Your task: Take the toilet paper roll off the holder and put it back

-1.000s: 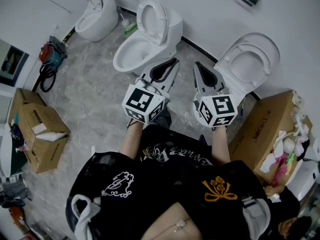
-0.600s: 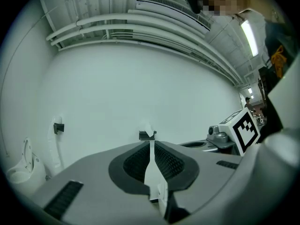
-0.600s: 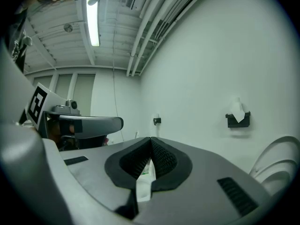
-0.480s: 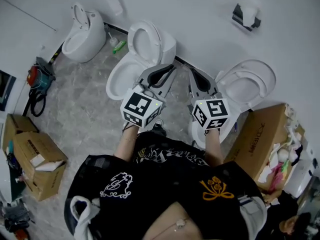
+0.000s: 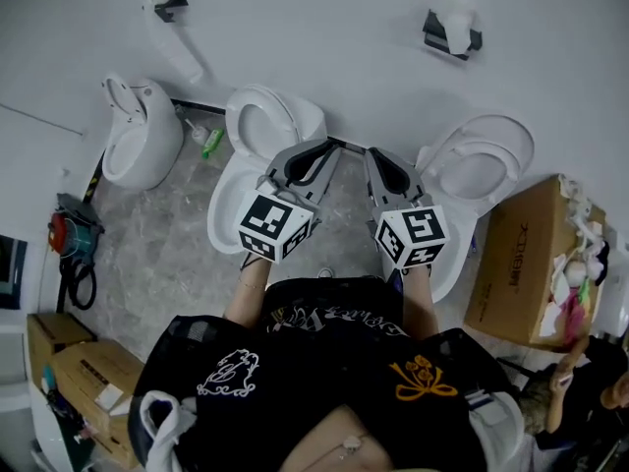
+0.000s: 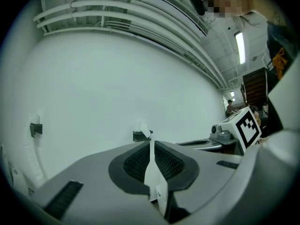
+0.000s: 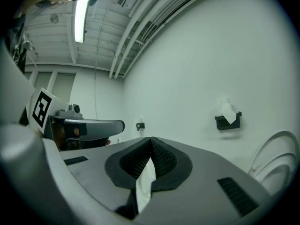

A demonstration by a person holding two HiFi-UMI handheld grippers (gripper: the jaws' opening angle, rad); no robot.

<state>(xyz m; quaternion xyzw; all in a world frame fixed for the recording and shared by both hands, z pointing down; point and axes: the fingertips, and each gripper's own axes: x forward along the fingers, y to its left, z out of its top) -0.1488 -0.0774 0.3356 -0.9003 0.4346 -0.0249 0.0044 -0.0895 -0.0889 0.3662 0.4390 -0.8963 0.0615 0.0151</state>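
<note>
On the white wall (image 5: 324,28): a black wall-mounted holder (image 5: 437,39) is carrying the white toilet paper roll (image 5: 458,26), with a loose end sticking up. The roll is sitting in place, and nothing is touching it.
Under the holder: a white ceramic toilet with its lid raised (image 5: 482,160) is standing against the wall, with a brown cardboard box (image 5: 521,254) just beside it.
Far along the wall: a second black bracket (image 5: 169,4) is hanging well apart from the first. It is too small to tell what it is carrying.
Left side: the left gripper (image 5: 339,145) is pointing level at the wall. Its jaws are drawn together with only a sliver of light between the pads, and they are gripping nothing. In the left gripper view the holder is showing just above the jaw tips.
Right side: the right gripper (image 5: 369,152) is pointing the same way, its jaws pressed together and empty. In the right gripper view the holder is sitting off to the right of the tips.
Step in hand: the person is lining up on the holder — the roll is not yet taken off.
Next move: one claw is going to need opening wide enough to span the roll and then closing on its soft body without crushing it. The roll has to be lifted clear of the bracket before it is set back in.
</note>
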